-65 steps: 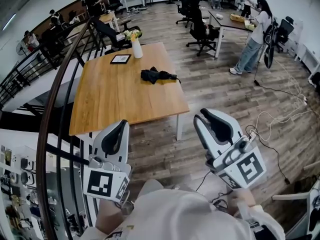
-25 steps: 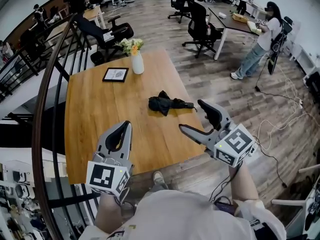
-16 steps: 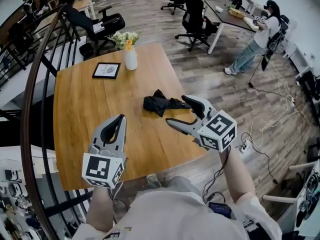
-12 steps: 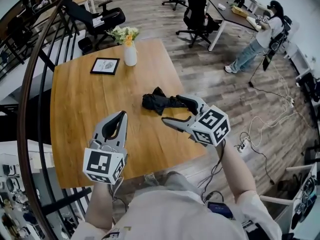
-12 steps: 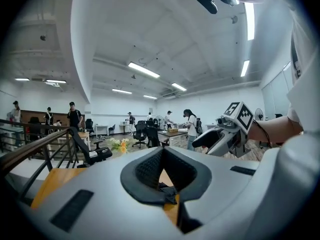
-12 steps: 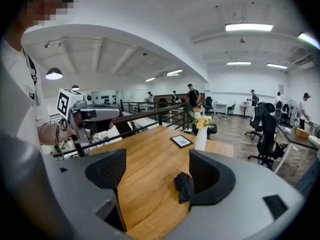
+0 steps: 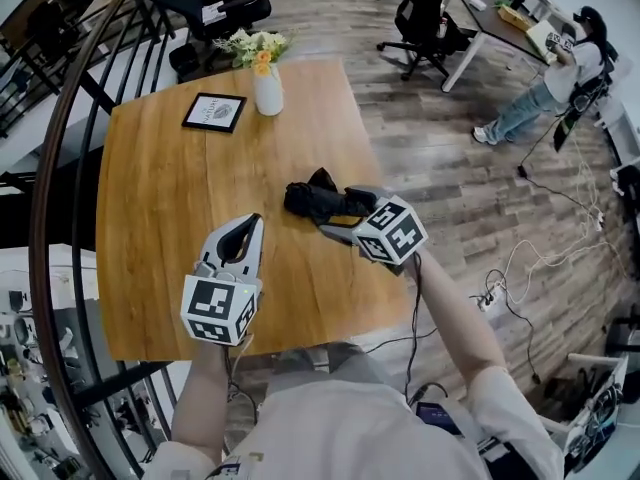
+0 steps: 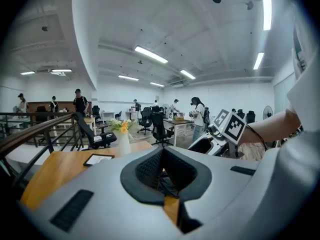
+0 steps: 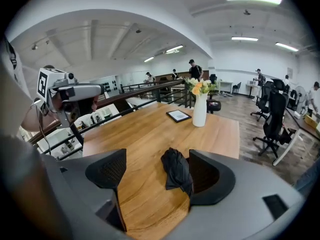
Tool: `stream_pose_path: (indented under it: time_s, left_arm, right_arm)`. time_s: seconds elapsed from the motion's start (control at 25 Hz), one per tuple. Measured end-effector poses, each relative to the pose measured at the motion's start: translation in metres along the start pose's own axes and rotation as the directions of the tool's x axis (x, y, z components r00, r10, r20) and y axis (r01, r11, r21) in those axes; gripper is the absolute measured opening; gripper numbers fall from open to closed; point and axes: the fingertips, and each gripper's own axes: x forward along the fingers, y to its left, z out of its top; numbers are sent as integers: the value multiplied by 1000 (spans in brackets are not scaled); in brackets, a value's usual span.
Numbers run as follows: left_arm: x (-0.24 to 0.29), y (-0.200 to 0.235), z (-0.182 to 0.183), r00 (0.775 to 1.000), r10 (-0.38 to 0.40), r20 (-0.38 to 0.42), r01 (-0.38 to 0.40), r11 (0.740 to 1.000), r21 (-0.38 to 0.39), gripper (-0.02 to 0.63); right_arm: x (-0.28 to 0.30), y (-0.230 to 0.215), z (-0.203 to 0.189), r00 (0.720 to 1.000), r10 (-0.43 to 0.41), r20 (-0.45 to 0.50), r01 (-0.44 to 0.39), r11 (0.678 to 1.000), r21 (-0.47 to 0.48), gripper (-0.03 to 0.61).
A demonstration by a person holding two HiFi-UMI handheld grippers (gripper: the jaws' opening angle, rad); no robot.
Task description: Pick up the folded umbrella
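**Umbrella pickup: lined up, not grabbed yet**

The big wooden table [image 7: 170,218] carries everything. The folded umbrella [image 7: 318,201], a black bundle, lies flat on it toward the right-hand edge, well apart from the white vase [image 7: 268,93] and the picture frame [image 7: 214,111] at the far end.

The right gripper [image 7: 340,213] is right at the umbrella with its jaws spread wide. In the right gripper view the bundle sits between them, tight against the right-hand jaw, with bare wood between it and the other. Nothing is squeezed, so I'd call the approach basically done. The close and the lift are what's left.

The left gripper [image 7: 245,233] is clenched on nothing and hovers over the near part of the table, away from the umbrella. It doesn't look involved.
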Motion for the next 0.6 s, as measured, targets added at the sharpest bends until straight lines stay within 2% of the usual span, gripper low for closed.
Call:
stream_pose_path:
  time_s: [0.28, 0.6]
  left_arm:
    - [49, -4, -60, 994, -9, -112, 2, 998, -63, 15]
    - [72, 9, -112, 974, -2, -225, -30, 989, -142, 15]
  right_arm:
    - [56, -46, -44, 991, 47, -127, -49, 999, -13, 403]
    - [101, -73, -76, 958, 68, -279, -99, 990, -98, 403]
